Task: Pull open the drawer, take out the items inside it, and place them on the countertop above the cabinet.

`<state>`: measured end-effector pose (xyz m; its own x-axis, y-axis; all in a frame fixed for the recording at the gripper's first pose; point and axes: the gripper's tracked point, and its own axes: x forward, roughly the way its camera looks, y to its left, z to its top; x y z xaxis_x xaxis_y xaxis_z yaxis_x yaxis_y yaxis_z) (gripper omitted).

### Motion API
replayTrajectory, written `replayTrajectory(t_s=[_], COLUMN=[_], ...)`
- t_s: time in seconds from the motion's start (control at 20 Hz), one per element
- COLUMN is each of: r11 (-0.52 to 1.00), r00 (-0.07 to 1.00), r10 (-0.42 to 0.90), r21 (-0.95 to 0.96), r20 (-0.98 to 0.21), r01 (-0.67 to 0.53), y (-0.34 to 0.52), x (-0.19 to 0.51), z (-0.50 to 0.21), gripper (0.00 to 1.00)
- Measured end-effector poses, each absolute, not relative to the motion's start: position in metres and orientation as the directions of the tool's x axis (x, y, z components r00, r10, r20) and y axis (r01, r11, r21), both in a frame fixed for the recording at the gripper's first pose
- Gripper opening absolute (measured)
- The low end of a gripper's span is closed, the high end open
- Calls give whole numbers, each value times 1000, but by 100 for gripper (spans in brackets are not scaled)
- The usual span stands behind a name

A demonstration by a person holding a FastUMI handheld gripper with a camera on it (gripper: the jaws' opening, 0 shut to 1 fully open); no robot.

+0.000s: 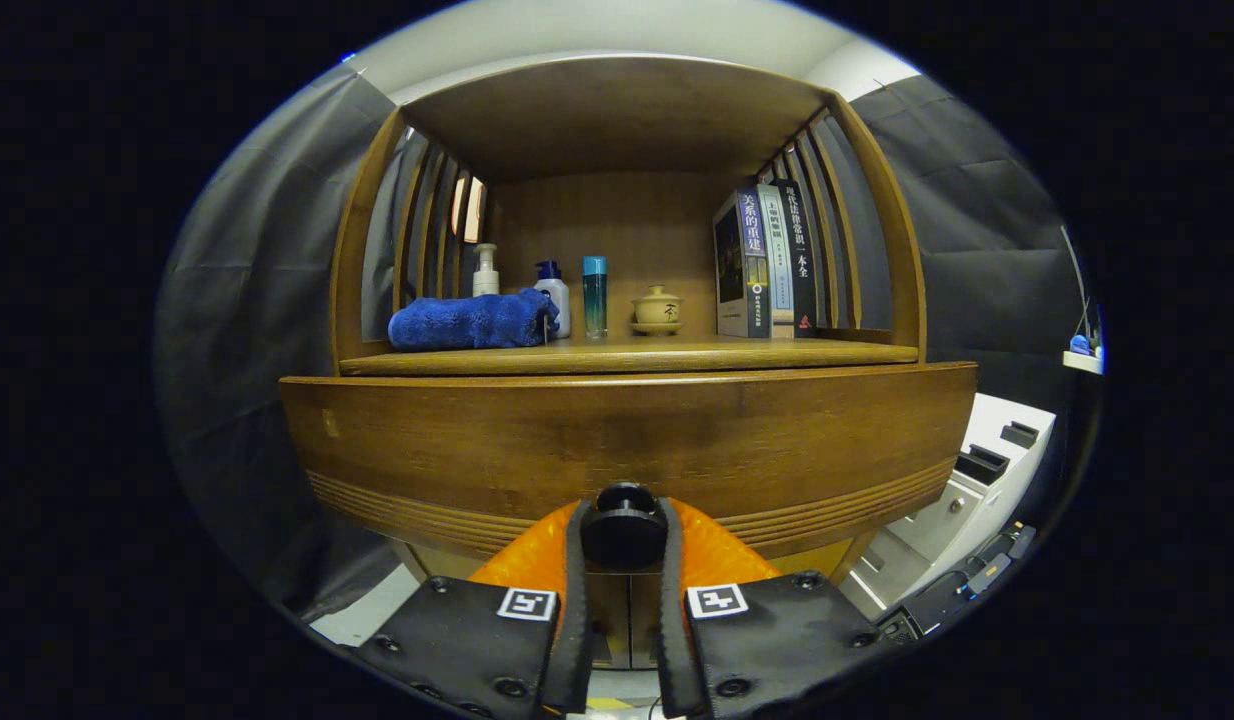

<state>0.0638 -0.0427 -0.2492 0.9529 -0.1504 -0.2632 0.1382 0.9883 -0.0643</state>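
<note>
Gripper (624, 535) fingers pinch the round drawer knob (624, 522) at the lower middle of the closed drawer front (617, 440). On the countertop (627, 357) above, a blue towel (472, 320) lies at the left edge and books (767, 262) stand at the right.

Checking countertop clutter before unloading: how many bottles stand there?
3: a pump bottle behind the blue towel, a blue-capped bottle at its right end, then a teal bottle. The towel may hide more.
</note>
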Motion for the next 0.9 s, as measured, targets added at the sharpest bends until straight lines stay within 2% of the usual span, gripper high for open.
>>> replayTrajectory(t_s=[0.45, 0.9], r11=[988, 990], r00=[953, 936], r10=[-149, -141], r21=[-77, -60], r20=[-265, -323], r01=[133, 129], y=[-30, -27], x=[8, -32], z=[-241, -237], gripper=[34, 34])
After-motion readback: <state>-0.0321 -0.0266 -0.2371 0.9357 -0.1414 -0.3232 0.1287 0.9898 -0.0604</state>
